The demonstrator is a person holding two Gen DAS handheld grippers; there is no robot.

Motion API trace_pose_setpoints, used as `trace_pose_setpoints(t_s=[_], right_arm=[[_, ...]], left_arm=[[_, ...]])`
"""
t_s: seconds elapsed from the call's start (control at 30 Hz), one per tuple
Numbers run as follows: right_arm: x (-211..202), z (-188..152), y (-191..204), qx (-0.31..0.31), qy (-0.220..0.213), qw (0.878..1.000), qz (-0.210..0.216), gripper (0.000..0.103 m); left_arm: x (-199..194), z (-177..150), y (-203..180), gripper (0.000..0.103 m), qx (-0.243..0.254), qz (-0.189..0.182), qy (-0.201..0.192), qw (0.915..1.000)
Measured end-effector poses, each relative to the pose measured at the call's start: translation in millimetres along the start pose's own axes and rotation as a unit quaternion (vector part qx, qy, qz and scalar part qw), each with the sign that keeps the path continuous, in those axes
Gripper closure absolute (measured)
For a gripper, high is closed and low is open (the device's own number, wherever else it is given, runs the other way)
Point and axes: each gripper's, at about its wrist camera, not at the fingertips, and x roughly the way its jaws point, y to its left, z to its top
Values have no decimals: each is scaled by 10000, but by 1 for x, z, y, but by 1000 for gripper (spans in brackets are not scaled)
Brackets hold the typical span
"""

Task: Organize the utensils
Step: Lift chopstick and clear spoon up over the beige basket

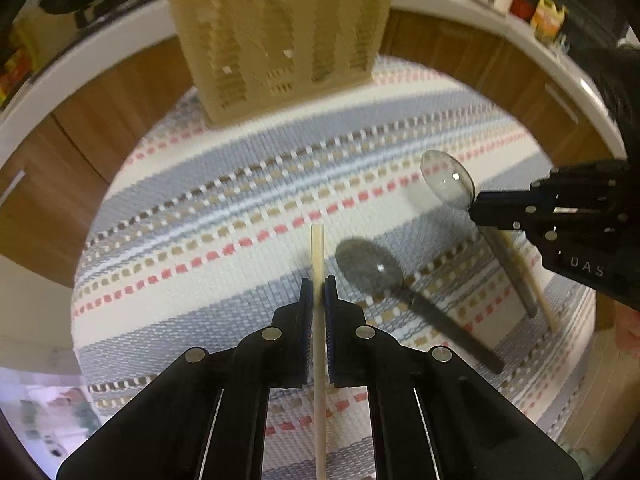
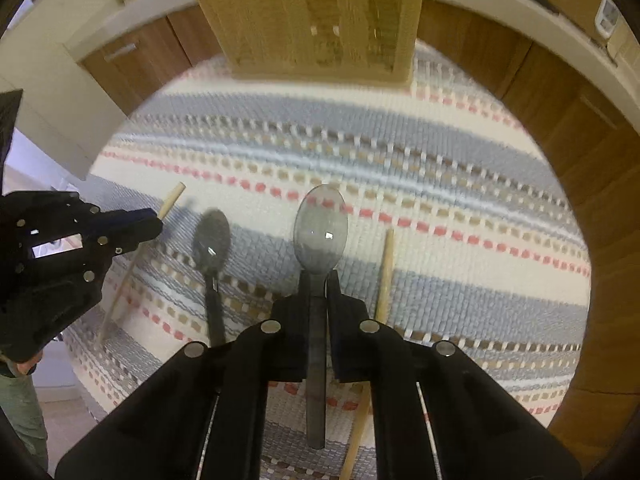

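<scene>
My left gripper (image 1: pixel 319 285) is shut on a pale wooden chopstick (image 1: pixel 318 256), held above the striped mat; it also shows in the right wrist view (image 2: pixel 154 222). My right gripper (image 2: pixel 319 280) is shut on the handle of a clear grey plastic spoon (image 2: pixel 320 230), bowl forward, lifted off the mat; the spoon also shows in the left wrist view (image 1: pixel 447 179). A second grey spoon (image 1: pixel 370 267) lies on the mat between the grippers. Another chopstick (image 2: pixel 385 272) lies on the mat to the right. A beige slotted utensil basket (image 1: pixel 280 40) stands at the mat's far edge.
The striped woven mat (image 1: pixel 224 208) covers a round table. Wooden cabinets (image 1: pixel 120 80) under a white counter (image 1: pixel 540 52) curve around behind. Small jars and packets (image 1: pixel 548 16) stand on the counter at the back right.
</scene>
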Motion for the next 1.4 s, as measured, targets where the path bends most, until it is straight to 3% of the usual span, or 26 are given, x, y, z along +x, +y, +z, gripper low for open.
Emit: trace_pose_setpoints(t_s=[0.17,0.33,0.57,0.7,0.93,1.1,1.23,1.4], right_arm=[[-23,0,-9,75,-404,9988,277,97],[-54,3,-10,70,-876,9950,465,97],[-103,19,-2,-114,-1687,9849,376,97],[-118,32,0,-136,-2120,9765,376,97],[-153,65,-6,12,-3122,9494,345,97],[-175,95,-13,148,-3680,9297,97,97],[-180,123,-17,239,-3999,9153,-411,97],[-172,154,-27,351,-4288,8994,-776,97]], left_arm=[[-38,1,4,100,-315,-152,-701,9969],[-79,4,20,100,-544,-176,-1443,9879],[-130,26,28,100,-776,-204,-2379,9680],[-154,43,28,100,-855,-131,-2960,9513],[-187,80,29,99,-889,32,-3840,9190],[-189,110,29,99,-761,362,-4047,9105],[-190,133,39,99,-806,344,-4395,8939],[-186,153,57,99,-1008,358,-4646,8791]])
